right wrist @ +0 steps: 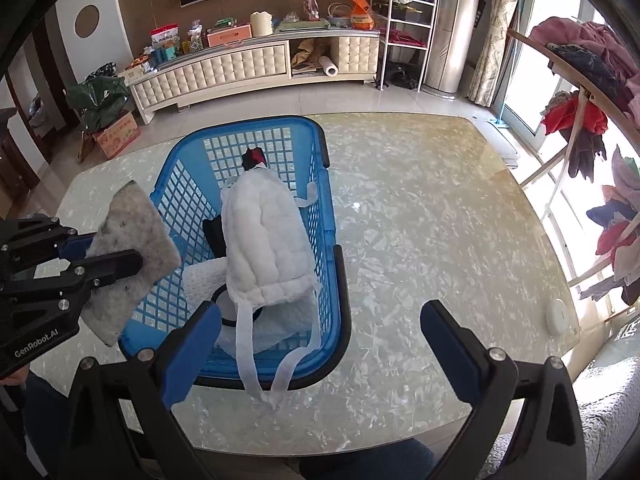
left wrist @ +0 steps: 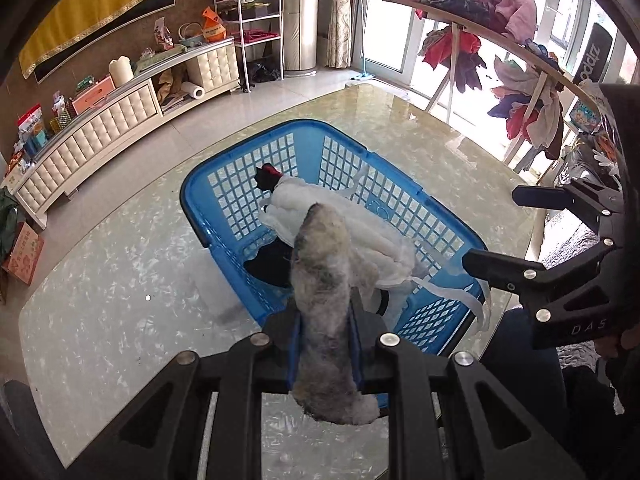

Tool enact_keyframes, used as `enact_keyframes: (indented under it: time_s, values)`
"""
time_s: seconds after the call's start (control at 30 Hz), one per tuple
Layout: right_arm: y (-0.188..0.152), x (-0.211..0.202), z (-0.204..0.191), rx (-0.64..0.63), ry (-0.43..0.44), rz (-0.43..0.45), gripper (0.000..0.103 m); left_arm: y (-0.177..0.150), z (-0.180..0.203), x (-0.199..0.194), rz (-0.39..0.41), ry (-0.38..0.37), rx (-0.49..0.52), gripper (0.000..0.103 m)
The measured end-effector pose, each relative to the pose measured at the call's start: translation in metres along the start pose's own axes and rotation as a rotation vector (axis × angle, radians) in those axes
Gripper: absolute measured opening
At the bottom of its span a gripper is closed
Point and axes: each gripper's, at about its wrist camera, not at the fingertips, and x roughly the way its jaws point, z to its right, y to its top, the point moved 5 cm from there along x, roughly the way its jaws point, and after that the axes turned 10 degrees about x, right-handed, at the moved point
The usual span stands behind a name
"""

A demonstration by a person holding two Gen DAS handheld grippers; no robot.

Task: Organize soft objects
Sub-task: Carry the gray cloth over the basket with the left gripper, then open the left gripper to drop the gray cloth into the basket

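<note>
Patience pays here: your left gripper (right wrist: 120, 268) pinches the grey felt pad (right wrist: 132, 256) beside the blue basket (right wrist: 332, 280), so carry it fully over the rim before releasing (right gripper (right wrist: 320, 344) gapes empty).

Padded cloth (right wrist: 262, 240) in basket (right wrist: 338, 280); basket on table (right wrist: 420, 220)

I read "GenRobot.AI" on the left gripper (right wrist: 120, 268) body, "DAS" on the right gripper (left wrist: 492, 232) body, "zippo" on a black sign (left wrist: 594, 56) beside the clothes rack (left wrist: 480, 32).
</note>
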Motion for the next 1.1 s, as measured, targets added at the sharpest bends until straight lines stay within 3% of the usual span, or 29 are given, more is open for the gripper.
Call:
enact_keyframes:
  time_s: [0.4,0.9,1.0,1.1]
  values:
    - [0.0,0.013,0.012,0.053,-0.018,-0.013,0.1,0.005,0.011,0.039,-0.072,-0.043,0.024,0.018]
    - [-0.003,0.019,0.015,0.06,-0.011,-0.043,0.1,0.001,0.01,0.07,-0.145,-0.011,0.049,0.02]
    - [-0.004,0.02,0.016,0.064,-0.01,-0.049,0.1,0.0,0.01,0.071,-0.147,0.001,0.049,0.026]
    - [-0.005,0.019,0.015,0.061,-0.009,-0.052,0.1,0.002,0.011,0.072,-0.141,0.008,0.053,0.048]
